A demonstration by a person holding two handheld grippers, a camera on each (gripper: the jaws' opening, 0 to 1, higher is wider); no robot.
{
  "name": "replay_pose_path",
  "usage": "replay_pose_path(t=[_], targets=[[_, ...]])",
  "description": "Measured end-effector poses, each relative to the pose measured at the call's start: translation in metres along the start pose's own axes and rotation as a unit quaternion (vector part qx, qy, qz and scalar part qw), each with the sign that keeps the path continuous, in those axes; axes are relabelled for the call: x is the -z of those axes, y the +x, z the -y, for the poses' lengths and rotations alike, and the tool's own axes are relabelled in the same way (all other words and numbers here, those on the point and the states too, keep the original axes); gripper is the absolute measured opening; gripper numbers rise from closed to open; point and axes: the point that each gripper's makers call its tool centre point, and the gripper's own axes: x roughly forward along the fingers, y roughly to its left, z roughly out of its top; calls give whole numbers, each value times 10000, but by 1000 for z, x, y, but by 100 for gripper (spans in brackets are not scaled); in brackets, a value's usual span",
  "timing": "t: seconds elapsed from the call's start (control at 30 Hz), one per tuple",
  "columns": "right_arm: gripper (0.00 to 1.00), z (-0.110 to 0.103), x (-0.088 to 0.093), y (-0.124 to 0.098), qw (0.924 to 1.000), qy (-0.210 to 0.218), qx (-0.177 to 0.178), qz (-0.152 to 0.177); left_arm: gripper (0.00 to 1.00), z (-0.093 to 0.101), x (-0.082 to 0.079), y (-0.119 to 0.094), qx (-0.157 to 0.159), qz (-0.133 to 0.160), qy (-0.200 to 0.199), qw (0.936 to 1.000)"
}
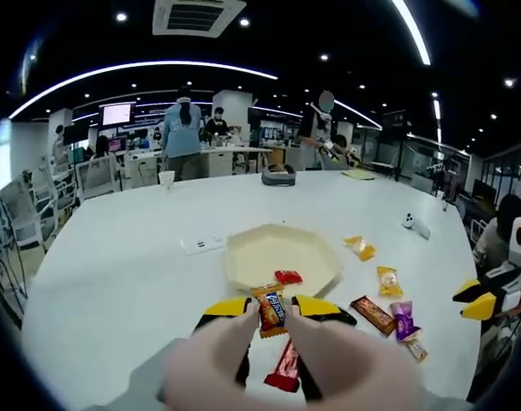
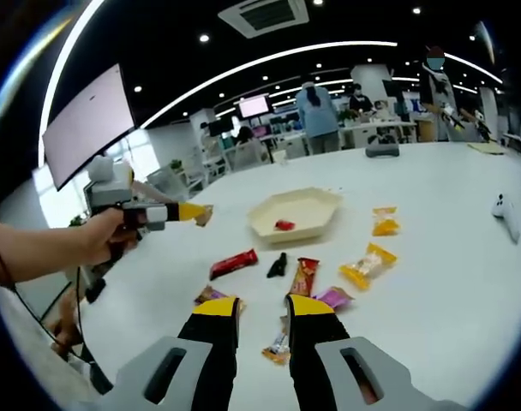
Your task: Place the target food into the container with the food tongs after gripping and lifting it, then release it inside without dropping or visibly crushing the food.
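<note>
An orange snack packet (image 1: 272, 311) hangs between the yellow tips of my left gripper (image 1: 273, 306), which is shut on it just in front of the beige octagonal tray (image 1: 243, 248). A small red sweet (image 1: 288, 276) lies in the tray near its front rim. In the right gripper view the left gripper (image 2: 192, 212), held by a hand, carries the packet (image 2: 200, 214) above the table, left of the tray (image 2: 316, 203). My right gripper (image 2: 262, 306) is open over loose snacks, with nothing between its jaws; it shows at the right edge (image 1: 473, 300).
Loose snacks lie on the white table: a red bar (image 2: 233, 263), a black piece (image 2: 278, 265), an orange-brown bar (image 2: 304, 276), yellow packets (image 2: 368, 264), a purple packet (image 2: 333, 297). A white socket strip (image 1: 202, 244) sits left of the tray. People stand at far desks.
</note>
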Motion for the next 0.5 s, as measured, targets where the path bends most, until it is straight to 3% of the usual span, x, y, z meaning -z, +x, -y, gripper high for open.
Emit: replay_pose_path(t=[0.5], targets=[[21,13,-2,-2,9999,78,145,49,16,11,-9,26,181,-39,154,9997]])
